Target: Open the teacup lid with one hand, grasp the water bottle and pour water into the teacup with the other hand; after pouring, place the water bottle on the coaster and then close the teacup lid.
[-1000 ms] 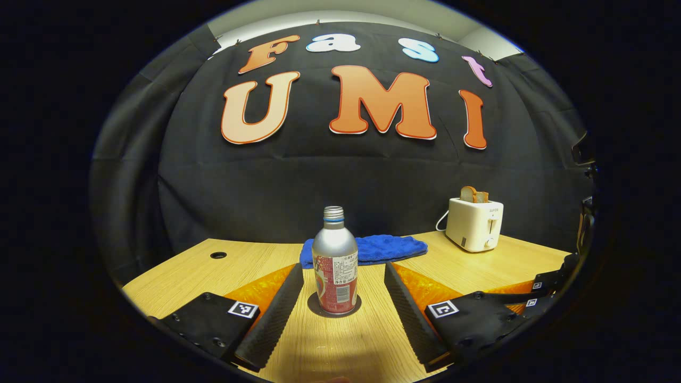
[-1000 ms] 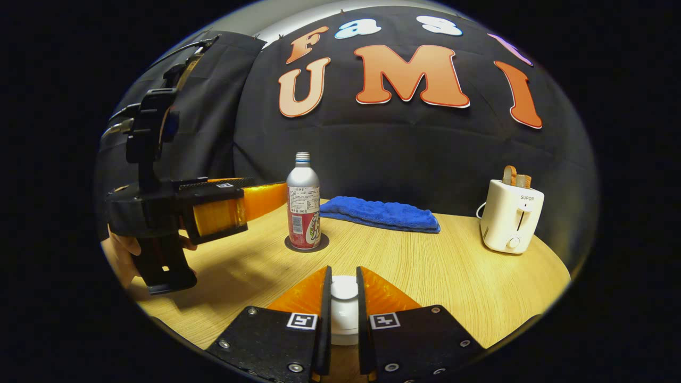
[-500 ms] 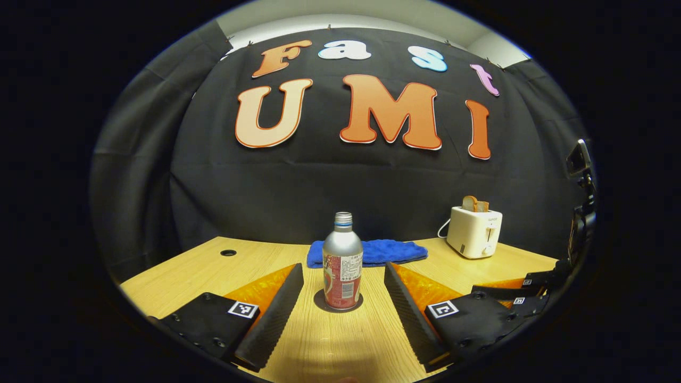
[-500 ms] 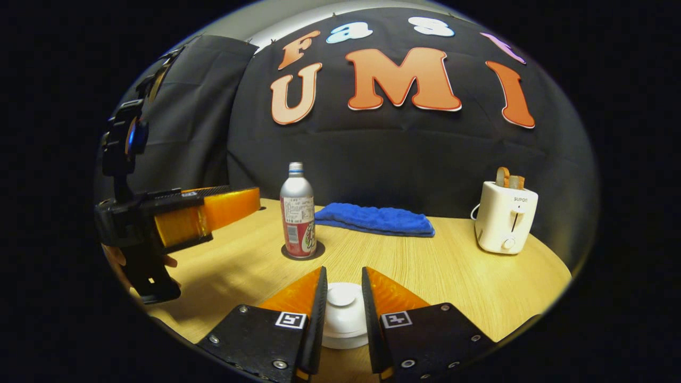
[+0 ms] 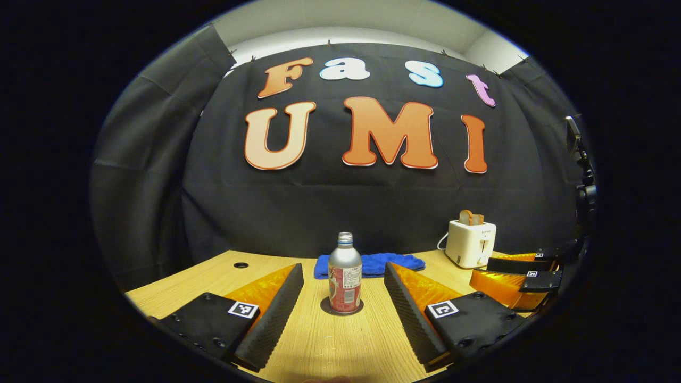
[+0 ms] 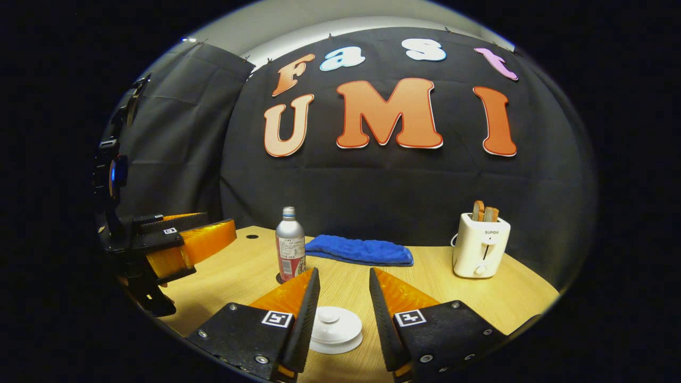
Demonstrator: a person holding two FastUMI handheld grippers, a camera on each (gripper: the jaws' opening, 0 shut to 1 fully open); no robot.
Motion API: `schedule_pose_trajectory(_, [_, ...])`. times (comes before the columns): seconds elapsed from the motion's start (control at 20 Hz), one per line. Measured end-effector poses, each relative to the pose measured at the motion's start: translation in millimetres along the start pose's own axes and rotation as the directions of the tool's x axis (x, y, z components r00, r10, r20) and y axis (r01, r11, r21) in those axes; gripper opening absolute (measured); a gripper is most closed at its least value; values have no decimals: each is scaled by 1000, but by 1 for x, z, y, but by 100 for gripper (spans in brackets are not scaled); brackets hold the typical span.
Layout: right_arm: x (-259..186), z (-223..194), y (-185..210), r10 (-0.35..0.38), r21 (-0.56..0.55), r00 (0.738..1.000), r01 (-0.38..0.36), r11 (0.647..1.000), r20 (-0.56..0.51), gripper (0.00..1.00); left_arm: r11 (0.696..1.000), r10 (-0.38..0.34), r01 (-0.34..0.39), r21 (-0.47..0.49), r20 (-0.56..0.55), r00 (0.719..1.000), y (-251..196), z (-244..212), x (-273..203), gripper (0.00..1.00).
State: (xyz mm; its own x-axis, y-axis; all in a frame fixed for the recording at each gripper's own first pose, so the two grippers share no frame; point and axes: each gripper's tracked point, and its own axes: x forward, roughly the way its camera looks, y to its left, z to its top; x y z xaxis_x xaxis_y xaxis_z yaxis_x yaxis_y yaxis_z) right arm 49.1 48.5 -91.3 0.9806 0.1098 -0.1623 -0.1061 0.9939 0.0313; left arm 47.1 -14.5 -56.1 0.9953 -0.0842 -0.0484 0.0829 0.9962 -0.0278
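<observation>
A silver water bottle (image 5: 345,276) with a red label and no cap stands upright on a dark round coaster (image 5: 342,308) in the left gripper view. My left gripper (image 5: 343,267) is open, its fingers wide apart and short of the bottle. In the right gripper view a white teacup with its lid (image 6: 335,329) on sits on the table between the fingers of my right gripper (image 6: 343,272), which is open and touches nothing. The bottle (image 6: 290,251) stands beyond my left finger there, and the left gripper (image 6: 181,247) hovers at the far left.
A blue towel (image 6: 359,250) lies folded at the back of the wooden table (image 6: 425,287). A white toaster (image 6: 480,246) with bread slices stands at the back right. A small cable hole (image 5: 240,264) is at the table's far left. The right gripper (image 5: 518,276) shows at the right of the left gripper view.
My right gripper has opened, let go of the lid's knob and drawn back and up; the lid rests on the cup. My left gripper has pulled back from the bottle.
</observation>
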Motion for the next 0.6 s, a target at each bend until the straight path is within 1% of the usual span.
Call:
schedule_pose_trajectory(0.15, [-10,17,-3,-12,-8,999,12,1000,39,61,1000,16,-16,-1,39,999,1,14,-14,99])
schedule_pose_trajectory(0.3, [-18,28,-6,-18,-16,997,20,1000,69,71,1000,12,-12,2,73,997,0,21,-22,100])
schedule_pose_trajectory(0.35, [-21,30,-7,-21,-19,997,23,1000,76,73,1000,11,-11,2,66,998,1,19,-24,100])
schedule_pose_trajectory(0.4, [-24,33,-7,-24,-21,996,26,999,84,75,1000,22,-23,2,56,998,4,16,-25,96])
schedule_pose_trajectory(0.45, [-26,37,-7,-27,-22,995,29,999,94,75,999,34,-34,3,53,998,8,15,-26,99])
schedule_pose_trajectory(0.5, [-28,40,-7,-27,-22,995,29,999,101,78,999,42,-42,2,56,998,10,17,-27,99])
schedule_pose_trajectory(0.6, [-31,43,-10,-28,-17,993,30,999,112,81,998,55,-55,2,67,996,12,23,-29,99])
